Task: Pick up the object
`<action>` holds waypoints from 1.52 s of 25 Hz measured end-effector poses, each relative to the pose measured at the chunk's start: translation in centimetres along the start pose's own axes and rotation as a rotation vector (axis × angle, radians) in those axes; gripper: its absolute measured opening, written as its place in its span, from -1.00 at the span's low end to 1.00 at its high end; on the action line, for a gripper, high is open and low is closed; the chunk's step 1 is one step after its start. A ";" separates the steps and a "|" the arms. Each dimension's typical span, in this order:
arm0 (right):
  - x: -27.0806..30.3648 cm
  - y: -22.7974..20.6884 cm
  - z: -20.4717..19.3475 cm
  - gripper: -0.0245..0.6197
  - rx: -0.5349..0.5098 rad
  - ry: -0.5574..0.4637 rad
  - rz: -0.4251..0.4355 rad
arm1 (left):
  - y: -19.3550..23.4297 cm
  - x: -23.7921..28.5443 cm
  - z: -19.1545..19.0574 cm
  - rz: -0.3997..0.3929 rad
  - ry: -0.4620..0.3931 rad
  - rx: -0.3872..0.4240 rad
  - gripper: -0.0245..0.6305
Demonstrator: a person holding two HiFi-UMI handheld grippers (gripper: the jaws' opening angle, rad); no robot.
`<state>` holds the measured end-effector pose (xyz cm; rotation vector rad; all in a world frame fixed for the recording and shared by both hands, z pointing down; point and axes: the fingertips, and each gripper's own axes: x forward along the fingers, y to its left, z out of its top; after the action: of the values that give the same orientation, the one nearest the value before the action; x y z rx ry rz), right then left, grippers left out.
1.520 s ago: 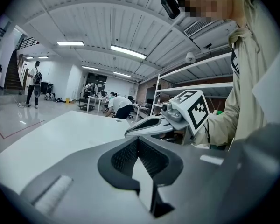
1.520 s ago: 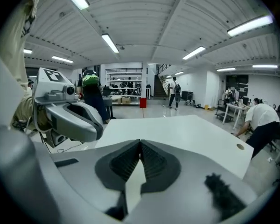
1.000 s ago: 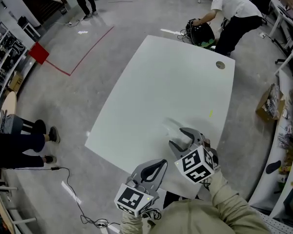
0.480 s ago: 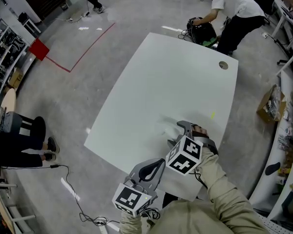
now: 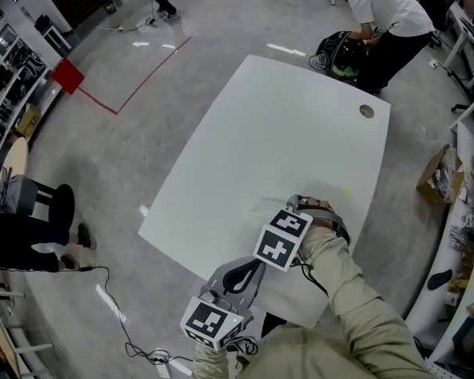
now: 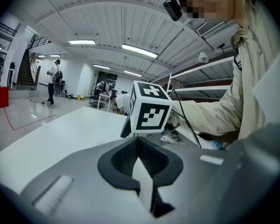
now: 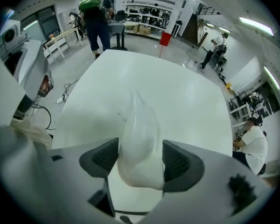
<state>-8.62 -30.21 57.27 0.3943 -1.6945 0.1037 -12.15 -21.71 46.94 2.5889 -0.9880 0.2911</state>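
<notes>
A soft, translucent white object (image 7: 139,134) lies on the white table (image 5: 284,133); in the head view it shows only as a faint pale patch (image 5: 273,204). My right gripper (image 7: 140,157) points steeply down over it, one jaw on each side. Its jaws have just been opening, and the object fills the gap between the dark pads (image 7: 178,161) without looking squeezed. In the head view this gripper (image 5: 294,207) is mostly hidden under its marker cube. My left gripper (image 5: 238,275) hangs at the table's near edge, jaws shut and empty; its own view (image 6: 139,141) looks level across the table.
A small yellow scrap (image 5: 347,189) lies right of the right gripper, and a round cable hole (image 5: 366,111) sits by the far right corner. A person (image 5: 383,10) bends over a black bag beyond that corner. Seated legs (image 5: 31,231) and a floor cable are at left.
The right gripper tipped from nearly level to steeply down and sank over the white object, rolling so its cube faces up. The left gripper stayed put.
</notes>
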 end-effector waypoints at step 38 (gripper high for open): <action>-6.7 0.4 -9.2 -0.49 0.701 -0.652 0.150 | -7.7 -0.4 2.5 -0.025 -0.020 0.109 -0.91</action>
<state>0.61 -25.81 52.36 0.8892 -2.3044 0.7608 -7.10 -17.06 42.59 2.7053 -0.9714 0.3211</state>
